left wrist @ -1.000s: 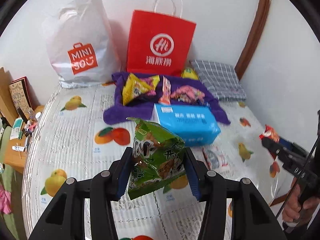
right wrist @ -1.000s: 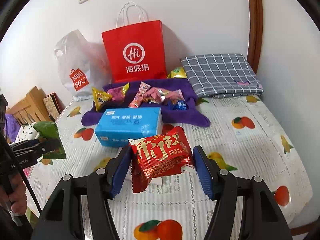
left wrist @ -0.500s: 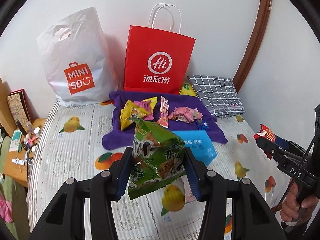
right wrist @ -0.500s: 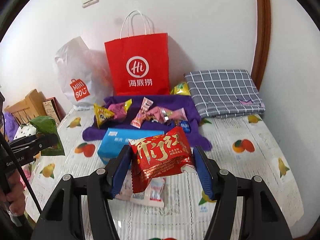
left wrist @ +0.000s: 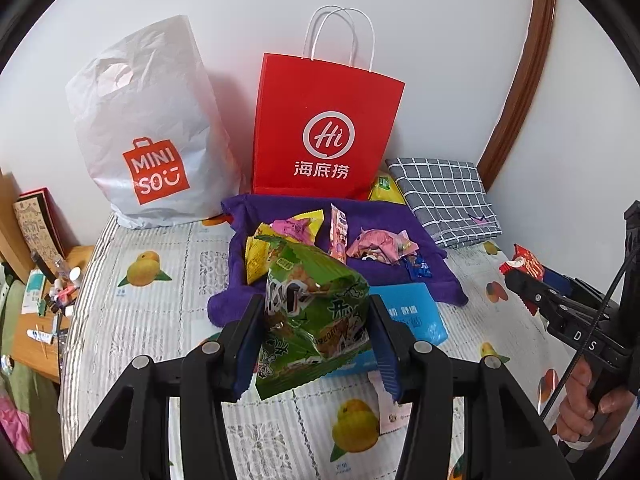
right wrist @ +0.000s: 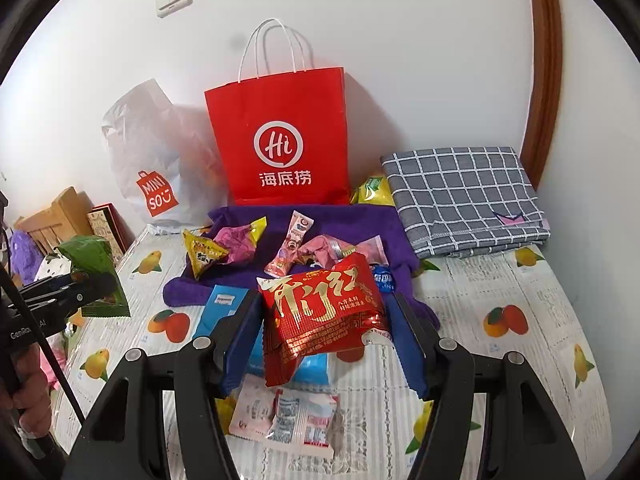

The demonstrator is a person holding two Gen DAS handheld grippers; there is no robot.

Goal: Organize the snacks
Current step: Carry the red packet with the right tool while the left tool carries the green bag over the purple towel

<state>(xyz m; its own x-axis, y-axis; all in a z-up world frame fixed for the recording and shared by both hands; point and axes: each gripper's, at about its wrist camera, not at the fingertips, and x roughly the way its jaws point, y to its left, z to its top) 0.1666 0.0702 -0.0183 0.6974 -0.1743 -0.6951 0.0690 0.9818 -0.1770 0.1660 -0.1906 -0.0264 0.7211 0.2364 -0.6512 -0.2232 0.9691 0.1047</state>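
My left gripper [left wrist: 316, 328] is shut on a green snack bag [left wrist: 312, 312], held in the air above the bed. My right gripper [right wrist: 326, 334] is shut on a red snack packet with gold lettering [right wrist: 324, 316], also lifted. Behind them a purple cloth [left wrist: 360, 212] carries several small snack packets [left wrist: 380, 246]. A red paper bag [left wrist: 326, 132] with white handles stands upright against the wall beyond the cloth. In the left wrist view the right gripper [left wrist: 524, 276] shows at the right with the red packet. The left gripper [right wrist: 92, 284] appears at the left edge of the right wrist view.
A white Miniso plastic bag [left wrist: 152, 132] stands left of the red bag. A blue tissue pack [left wrist: 412, 316] and pale flat packets [right wrist: 284, 420] lie on the fruit-print sheet [left wrist: 152, 320]. A folded grey checked cloth [right wrist: 464, 200] lies at the right. A cluttered bedside stand [left wrist: 44, 312] is left.
Both grippers have risen and pulled back with their packets still held. The bags and the purple cloth now sit lower and farther in both views, and the pale packets have come into sight.
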